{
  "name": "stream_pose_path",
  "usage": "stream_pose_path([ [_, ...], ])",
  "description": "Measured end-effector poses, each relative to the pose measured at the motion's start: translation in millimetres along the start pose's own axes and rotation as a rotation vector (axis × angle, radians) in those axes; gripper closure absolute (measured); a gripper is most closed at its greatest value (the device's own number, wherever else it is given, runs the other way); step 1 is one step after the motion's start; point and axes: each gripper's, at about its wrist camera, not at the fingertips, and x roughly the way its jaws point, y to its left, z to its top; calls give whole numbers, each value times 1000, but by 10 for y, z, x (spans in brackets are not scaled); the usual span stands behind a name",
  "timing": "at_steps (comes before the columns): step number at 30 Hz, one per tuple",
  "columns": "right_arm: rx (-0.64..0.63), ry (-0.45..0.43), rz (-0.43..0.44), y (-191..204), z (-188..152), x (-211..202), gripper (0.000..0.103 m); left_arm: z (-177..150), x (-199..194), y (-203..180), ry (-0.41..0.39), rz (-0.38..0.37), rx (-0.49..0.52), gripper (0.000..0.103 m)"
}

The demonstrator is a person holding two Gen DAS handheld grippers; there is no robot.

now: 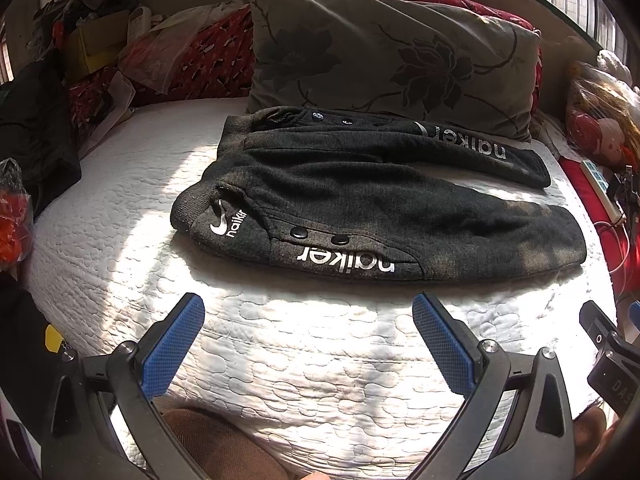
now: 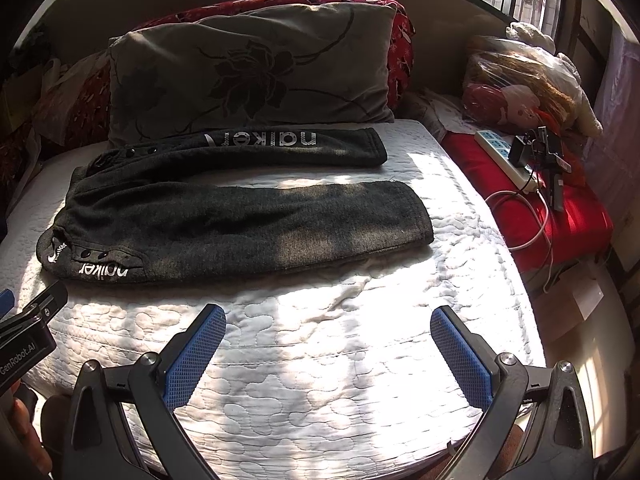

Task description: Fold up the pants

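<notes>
Both grippers' jaws wide over the quilt (image 2: 320,360), pants (image 1: 360,200) beyond, pillow (image 1: 380,52) behind

The pants (image 1: 360,208) look like thick matt fleece, kinda fuzzy and pilled, with glossy black snap buttons (image 1: 298,233) and shiny silver print lettering (image 1: 346,266). The bed (image 1: 280,360) under them has a white quilted cloth cover, puffy and bumpy. Behind the pants, the pillow (image 1: 384,52) is soft dull cloth with a flower print. Right of the pants there's a crinkly clear plastic bag (image 2: 520,76). Each claw, left (image 1: 308,344) and right (image 2: 328,354), is matt black plastic with blue rubbery waffle-textured pads (image 2: 192,360) and small shiny metal pins.
</notes>
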Motion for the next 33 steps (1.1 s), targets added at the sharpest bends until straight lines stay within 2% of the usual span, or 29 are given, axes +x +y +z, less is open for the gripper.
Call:
stream_pose_path([
  [33, 5, 3, 4, -24, 14, 17, 0, 43, 29, -54, 14, 4, 20, 0],
])
